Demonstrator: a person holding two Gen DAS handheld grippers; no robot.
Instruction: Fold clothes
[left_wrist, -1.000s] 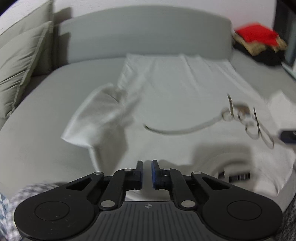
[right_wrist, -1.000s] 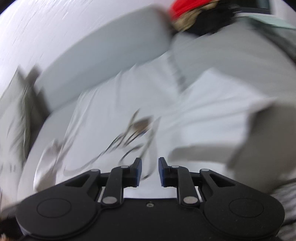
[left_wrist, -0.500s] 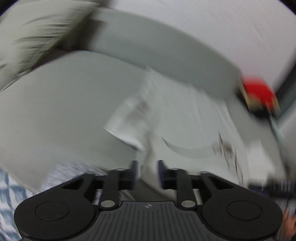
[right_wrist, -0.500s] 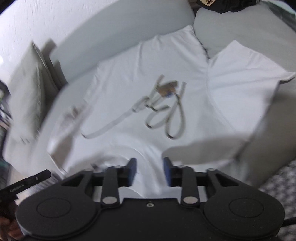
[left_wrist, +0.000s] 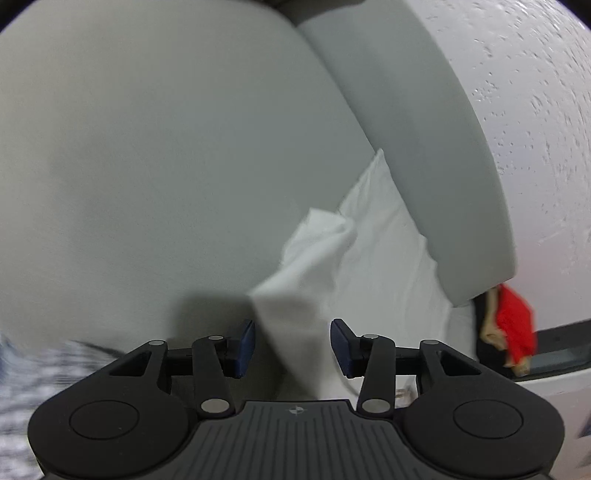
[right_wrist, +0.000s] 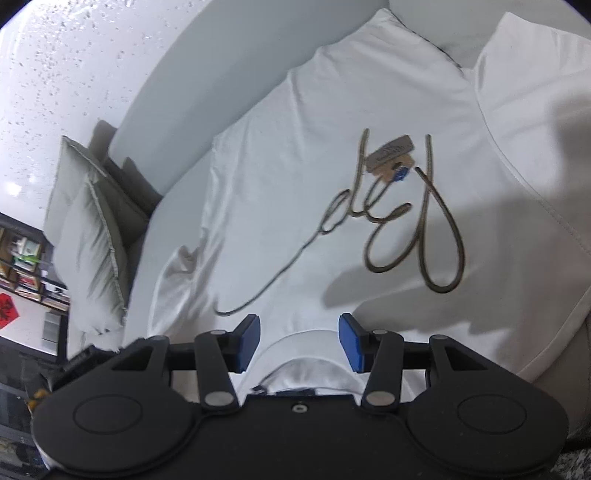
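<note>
Currently a white T-shirt (right_wrist: 332, 155) is seen spread flat on a grey sofa (left_wrist: 147, 147), its front printed with a looping script design (right_wrist: 406, 229) and a small cardboard tag (right_wrist: 389, 157) lying on the chest. In the right wrist view the collar (right_wrist: 303, 354) is found at the near edge, directly between the parted blue pads of the right gripper (right_wrist: 299, 341) — the jaws are held wide apart and nothing is gripped. One sleeve is laid out flat toward the upper right of that view; the other sleeve (right_wrist: 177, 273) is bunched and crumpled near two grey cushions (right_wrist: 88, 236) propped at the sofa's end.

In the left wrist view the left gripper (left_wrist: 292, 345) is likewise released, its pads spread, with a fold of the shirt's white cloth (left_wrist: 351, 258) seen between and beyond them; whether the cloth is touched cannot be told. The crumpled sleeve is shown rising just ahead of the fingers. A curved grey backrest (left_wrist: 424, 147) is seen behind the shirt, and at its far end a pile of red and dark clothes (left_wrist: 513, 325) is stacked — well apart from the shirt. A textured white wall (left_wrist: 535, 92) stands behind.
</note>
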